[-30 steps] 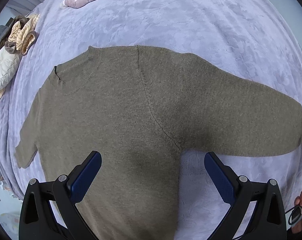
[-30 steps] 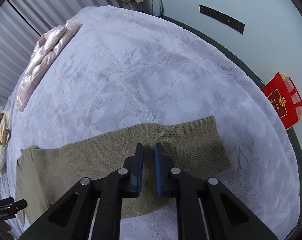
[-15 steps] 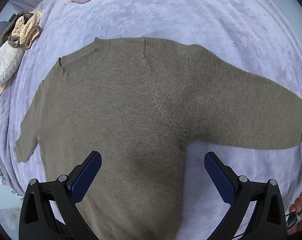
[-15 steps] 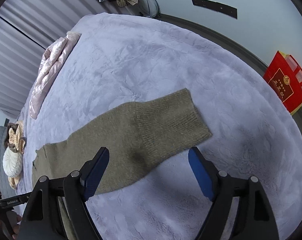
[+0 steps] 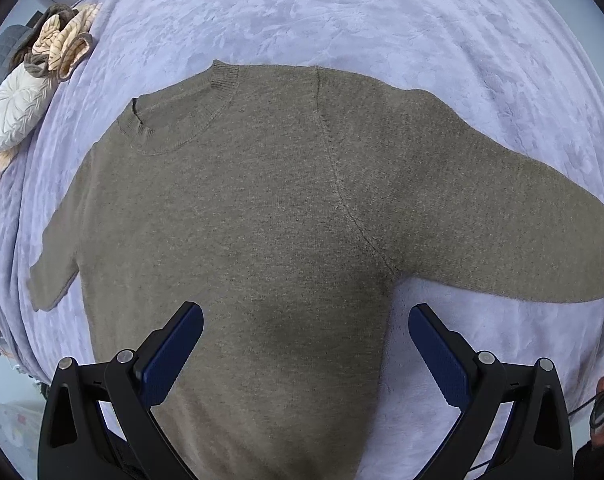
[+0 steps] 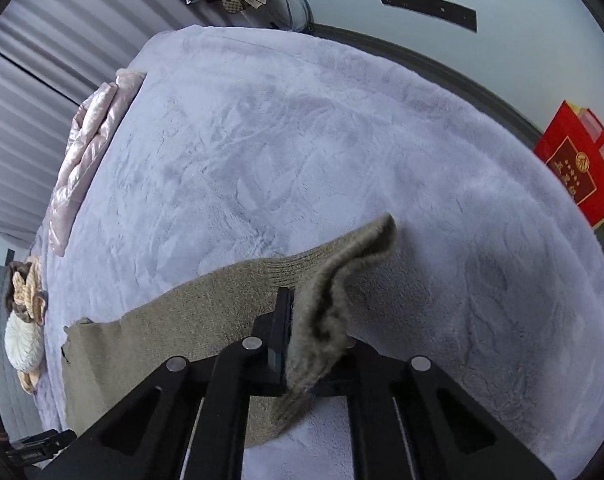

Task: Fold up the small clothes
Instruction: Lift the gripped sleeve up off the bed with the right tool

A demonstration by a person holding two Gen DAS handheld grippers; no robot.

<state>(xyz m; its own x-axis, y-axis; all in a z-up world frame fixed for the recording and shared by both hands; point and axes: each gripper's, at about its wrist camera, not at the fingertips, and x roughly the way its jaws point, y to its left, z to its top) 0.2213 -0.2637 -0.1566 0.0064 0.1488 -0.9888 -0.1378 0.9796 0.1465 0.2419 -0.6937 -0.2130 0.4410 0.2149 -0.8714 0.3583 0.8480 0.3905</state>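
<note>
An olive-brown knit sweater (image 5: 262, 208) lies flat on a lilac plush bed cover (image 5: 382, 20), neck to the upper left, its long right sleeve (image 5: 502, 216) stretched to the right. My left gripper (image 5: 306, 344) is open and hovers over the sweater's lower body, holding nothing. In the right wrist view my right gripper (image 6: 302, 320) is shut on the sleeve cuff (image 6: 326, 300), which is bunched and lifted between the jaws, while the rest of the sleeve (image 6: 182, 320) lies on the cover.
A folded pink satin quilt (image 6: 86, 148) lies at the bed's far left edge. White and tan cushions (image 5: 26, 96) sit at the left side. A red gift bag (image 6: 578, 160) stands on the floor to the right of the bed.
My right gripper opened over the sleeve cuff half a second ago, then shut on it and lifted its edge. My left gripper stayed open and drifted slightly over the sweater body.
</note>
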